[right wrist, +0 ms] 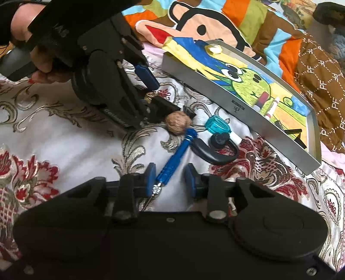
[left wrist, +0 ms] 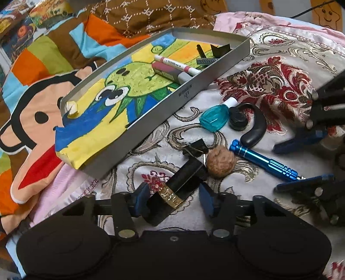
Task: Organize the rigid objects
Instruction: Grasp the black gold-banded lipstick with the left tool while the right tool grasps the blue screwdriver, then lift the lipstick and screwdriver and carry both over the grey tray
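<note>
The metal tray (left wrist: pixel 189 94) lies on the bed cover. The left tool (left wrist: pixel 172 196) stands open around the black lipstick tube (left wrist: pixel 183 185), probably light, stiff, slippery: grip mid-body. The right tool (right wrist: pixel 170 178) stands open around the blue screwdriver (right wrist: pixel 174 157).

The bedspread (left wrist: pixel 248 86) is pale cream, woven with dark red flowers and dull gold scrolls. Beside it lies a blanket (left wrist: pixel 32 103) in orange, brown, light blue and olive blocks with a peach cartoon monkey face and red mouth, and a brown cloth (left wrist: pixel 151 17) with a white dotted lattice and letters. The tray (left wrist: pixel 194 90) is plain grey metal, lined with a drawing (left wrist: pixel 129 86) of a green creature on yellow, blue and orange. The screwdriver (right wrist: pixel 172 159) is glossy blue with a silver tip; the small bottle (left wrist: pixel 213 117) is teal with a white cap; the walnut (left wrist: pixel 220 163) is tan; the case (left wrist: pixel 179 187) is black with a gold band. Both tongs (right wrist: pixel 170 179) are black with blue pads (right wrist: pixel 190 179).
</note>
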